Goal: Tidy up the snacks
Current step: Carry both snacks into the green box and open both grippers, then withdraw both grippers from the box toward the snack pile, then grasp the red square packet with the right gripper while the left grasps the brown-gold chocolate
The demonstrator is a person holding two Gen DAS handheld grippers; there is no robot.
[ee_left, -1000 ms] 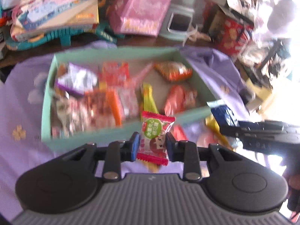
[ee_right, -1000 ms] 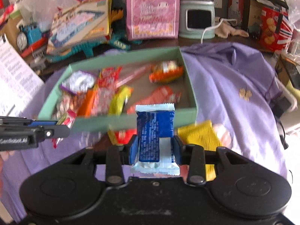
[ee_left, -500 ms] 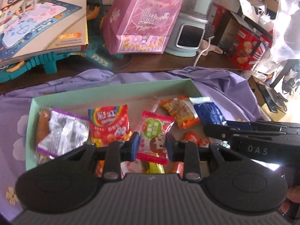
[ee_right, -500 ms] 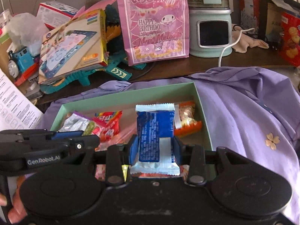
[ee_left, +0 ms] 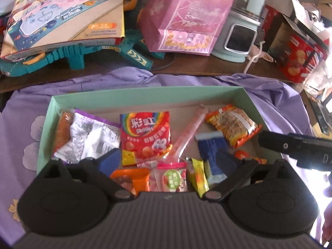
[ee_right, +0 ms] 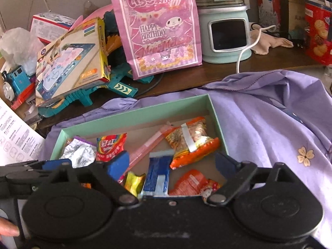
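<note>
Snacks lay together inside the mint-green box [ee_right: 213, 112], which sat on a purple cloth [ee_right: 269, 114] over the tabletop [ee_right: 228, 70]; no packet showed on the cloth outside it.

Jaws: the left gripper [ee_left: 168, 161] hung over the near side of the box, its jaws opening with no pad pressing on anything; the pink-and-green sweet packet [ee_left: 173, 177] lay loose beneath them. The right gripper [ee_right: 173, 165] stood likewise, jaws opening, the blue wafer packet [ee_right: 157, 173] lying free on the box floor below.

Count, as far as overlap allowed:
- red Skittles bag [ee_left: 146, 132], one
- crumpled silver-and-purple packet [ee_left: 91, 137], one
- orange noodle-snack pack [ee_right: 193, 141], one
- long pink stick [ee_left: 191, 132], one
- yellow packet [ee_right: 133, 181], one
- blue wafer packet, one
- pink-and-green sweet packet, one
- orange packets, at least three: one at the left wall, one at the near edge, one by the right wall
- box, one; grippers, two.

Risks, as judged:
- The two grippers stood close over one box; pulling both back at once could have knocked them together.
- A low finger might have snagged a loose wrapper and dragged it over the near wall.
- The pile was thick along the near edge, so further drops there could have spilled out.
- The light box could have slid on the loose cloth if bumped.
</note>
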